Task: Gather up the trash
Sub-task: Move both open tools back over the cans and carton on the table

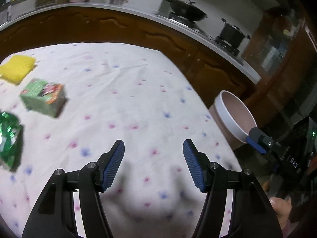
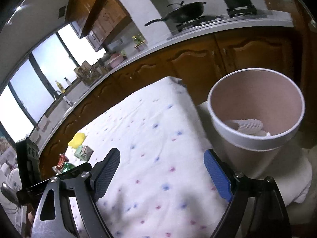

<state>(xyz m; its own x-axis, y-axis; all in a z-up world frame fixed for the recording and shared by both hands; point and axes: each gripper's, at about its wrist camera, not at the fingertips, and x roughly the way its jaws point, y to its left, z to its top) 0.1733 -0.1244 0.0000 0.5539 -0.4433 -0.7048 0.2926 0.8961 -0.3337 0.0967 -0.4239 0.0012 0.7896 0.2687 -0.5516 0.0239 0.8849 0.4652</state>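
Beside the table (image 2: 158,119), the bin (image 2: 255,144) waits within easy reach, while the green wrapper (image 1: 9,138), green box (image 1: 44,97) and yellow piece (image 1: 16,68) lie uncollected; both grippers, left gripper (image 1: 153,166) and right gripper (image 2: 161,174), hover with jaws wide, empty.

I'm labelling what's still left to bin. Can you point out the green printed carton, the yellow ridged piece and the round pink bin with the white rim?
Green printed carton (image 1: 44,97), left wrist view, front face.
Yellow ridged piece (image 1: 16,68), left wrist view, top surface.
Round pink bin with white rim (image 2: 255,141), right wrist view, near rim.
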